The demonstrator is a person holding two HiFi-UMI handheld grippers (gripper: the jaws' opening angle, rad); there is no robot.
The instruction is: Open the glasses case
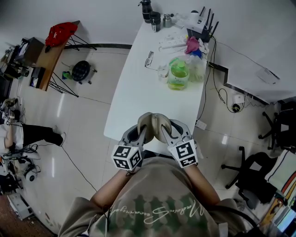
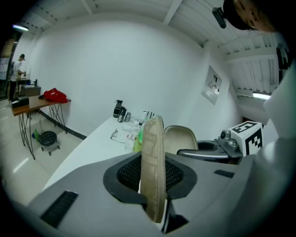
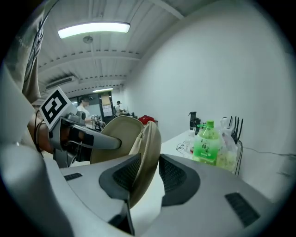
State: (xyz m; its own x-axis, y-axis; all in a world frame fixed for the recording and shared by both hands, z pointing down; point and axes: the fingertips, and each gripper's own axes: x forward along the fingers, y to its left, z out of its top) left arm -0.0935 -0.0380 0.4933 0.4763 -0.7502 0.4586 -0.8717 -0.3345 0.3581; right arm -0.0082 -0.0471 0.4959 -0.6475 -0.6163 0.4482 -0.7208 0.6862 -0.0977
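Note:
A beige zip glasses case [image 1: 155, 125] hangs open like a clamshell above the near end of the white table [image 1: 134, 97]. My left gripper [image 1: 144, 133] is shut on its left half, whose zipped rim [image 2: 154, 162] stands upright between the pads. My right gripper [image 1: 165, 133] holds the right half [image 3: 147, 152], which lies against the left pad and meets the right pad near its tip. In the left gripper view the other half [image 2: 181, 138] and the right gripper's finger [image 2: 203, 152] show at the right. The case's inside is hidden.
Farther along the table stand a green bottle [image 1: 178, 74], a pair of glasses [image 1: 149, 60], a power strip [image 1: 172, 42], a router [image 1: 201, 23] and dark cups [image 1: 150, 14]. A side table with a red bag [image 1: 60, 32] is at the left, and office chairs [image 1: 259, 171] at the right.

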